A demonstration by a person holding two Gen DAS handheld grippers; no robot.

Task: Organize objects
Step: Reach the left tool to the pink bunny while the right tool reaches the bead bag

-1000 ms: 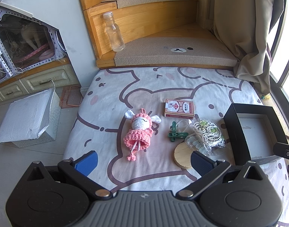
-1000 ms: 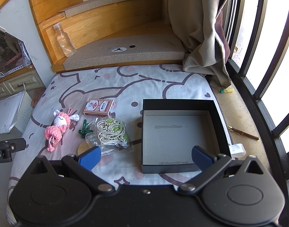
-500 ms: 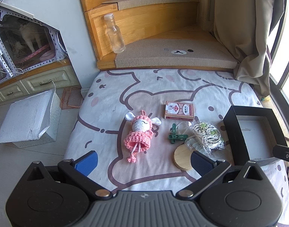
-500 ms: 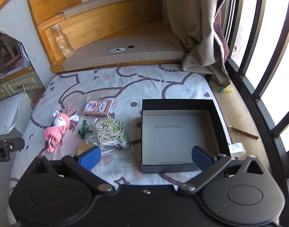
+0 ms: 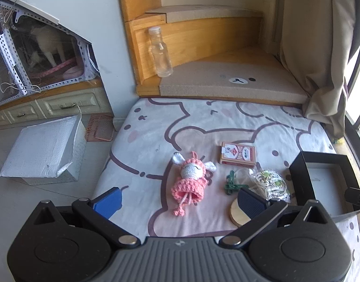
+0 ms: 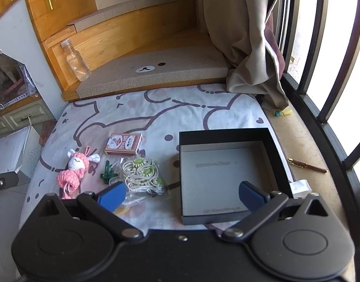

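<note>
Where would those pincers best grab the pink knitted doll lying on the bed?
Probably across the pink skirt, its widest, softest part, coming straight down from above. The doll lies flat with open sheet on both sides, so the open left gripper nearest it could close over its width. The thin strings below would likely slip.

The left tool (image 5: 178, 202) is matte black, with two round housings joined by a grey ribbed centre plate that bears a small embossed mark. Angled black link arms run forward from silver pivot screws to blue, ribbed finger pads (image 5: 108, 201). The right tool (image 6: 181, 193) has the same build: black body, triangular cut-outs near each outer corner, silver screws at the pivots, one small screw mid-plate, and blue pads (image 6: 251, 194).
</note>
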